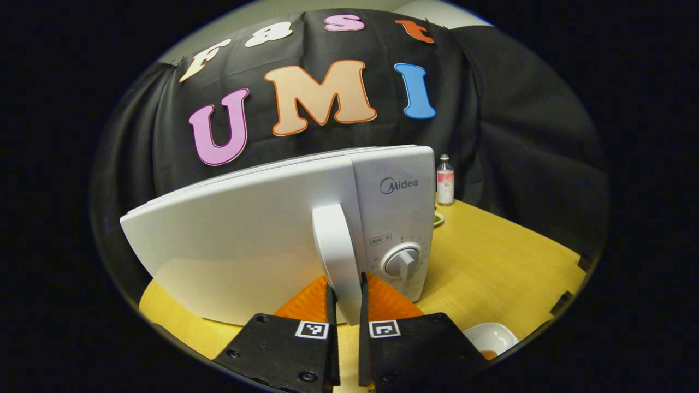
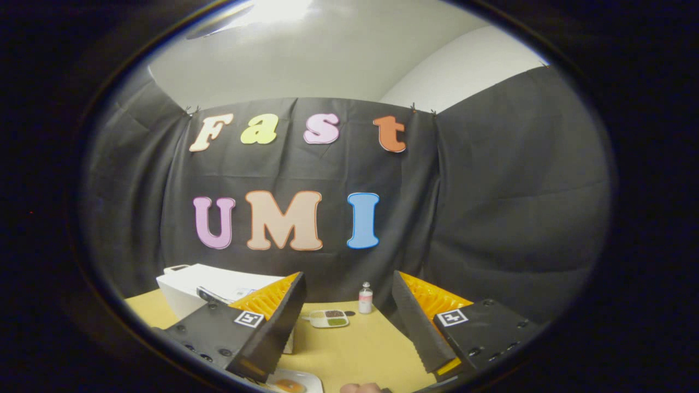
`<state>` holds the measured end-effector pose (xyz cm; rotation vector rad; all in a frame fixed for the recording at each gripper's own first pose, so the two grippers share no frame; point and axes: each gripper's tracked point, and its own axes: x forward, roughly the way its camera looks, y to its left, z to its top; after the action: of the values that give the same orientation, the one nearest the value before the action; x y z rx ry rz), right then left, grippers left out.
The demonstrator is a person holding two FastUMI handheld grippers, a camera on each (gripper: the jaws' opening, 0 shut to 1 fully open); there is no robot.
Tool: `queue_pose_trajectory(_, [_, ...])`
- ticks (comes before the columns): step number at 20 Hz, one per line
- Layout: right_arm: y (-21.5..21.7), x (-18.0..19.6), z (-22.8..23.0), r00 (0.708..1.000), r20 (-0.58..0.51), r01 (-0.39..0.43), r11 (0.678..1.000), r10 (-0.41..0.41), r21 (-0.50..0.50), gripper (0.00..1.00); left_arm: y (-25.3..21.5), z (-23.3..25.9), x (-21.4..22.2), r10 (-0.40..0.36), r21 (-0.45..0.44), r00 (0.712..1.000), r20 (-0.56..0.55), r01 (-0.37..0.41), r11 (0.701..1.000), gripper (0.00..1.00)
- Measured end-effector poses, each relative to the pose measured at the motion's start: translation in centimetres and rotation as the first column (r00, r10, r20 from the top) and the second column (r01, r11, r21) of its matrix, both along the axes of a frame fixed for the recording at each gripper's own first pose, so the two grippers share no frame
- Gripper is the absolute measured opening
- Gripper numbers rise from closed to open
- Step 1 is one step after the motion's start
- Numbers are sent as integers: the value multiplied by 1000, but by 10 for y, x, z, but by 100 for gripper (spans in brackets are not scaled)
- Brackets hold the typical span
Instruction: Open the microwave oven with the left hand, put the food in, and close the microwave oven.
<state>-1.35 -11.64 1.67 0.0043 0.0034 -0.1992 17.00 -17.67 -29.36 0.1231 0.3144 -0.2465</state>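
Observation:
A white microwave oven [image 1: 246,240] stands on the yellow table, with a tall white door handle [image 1: 336,245] beside its control panel and knob [image 1: 401,262]. My left gripper [image 1: 347,286] is shut on the lower part of that handle, one finger on each side. Whether the door is ajar, I cannot tell. A white plate with orange food [image 1: 490,338] lies on the table to the right of the left gripper. In the right gripper view the same plate [image 2: 289,383] lies just below my right gripper [image 2: 348,284], which hangs open and empty above the table. The microwave [image 2: 183,286] sits at its left.
A small bottle with a pink label [image 1: 445,186] [image 2: 365,298] stands at the back of the table. A white tray with several compartments [image 2: 328,318] lies near it. The table edge [image 1: 568,284] runs along the right. Part of a hand [image 2: 360,388] shows at the bottom.

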Motion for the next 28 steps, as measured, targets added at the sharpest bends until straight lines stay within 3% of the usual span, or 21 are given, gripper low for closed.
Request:
queue_pose_trajectory(9, [17,15,20,997,66,-47,997,50,-54,96,-1,2,-1,-42,-57,999,-30,40,998,2])
queue_pose_trajectory(15, [23,25,17,995,60,-71,996,74,-59,96,0,3,-3,-70,-59,997,-31,68,996,3])
queue_pose_trajectory(17, [27,28,17,994,62,-81,995,85,-54,96,3,-3,-26,-63,-85,996,-66,58,995,1])
queue_pose_trajectory(18, [27,30,17,994,66,-80,995,84,-57,96,5,6,-38,-78,-83,997,-6,77,994,2])
queue_pose_trajectory(20, [31,33,11,994,59,-92,995,94,-45,96,15,6,-71,-108,-31,994,2,108,994,1])
queue_pose_trajectory(23, [42,40,0,991,37,-131,991,132,-34,97,35,3,-108,-102,-107,993,-54,95,990,1])
queue_pose_trajectory(28, [64,44,-10,984,25,-177,984,177,-10,96,67,2,-158,-104,-109,990,-93,94,990,1])
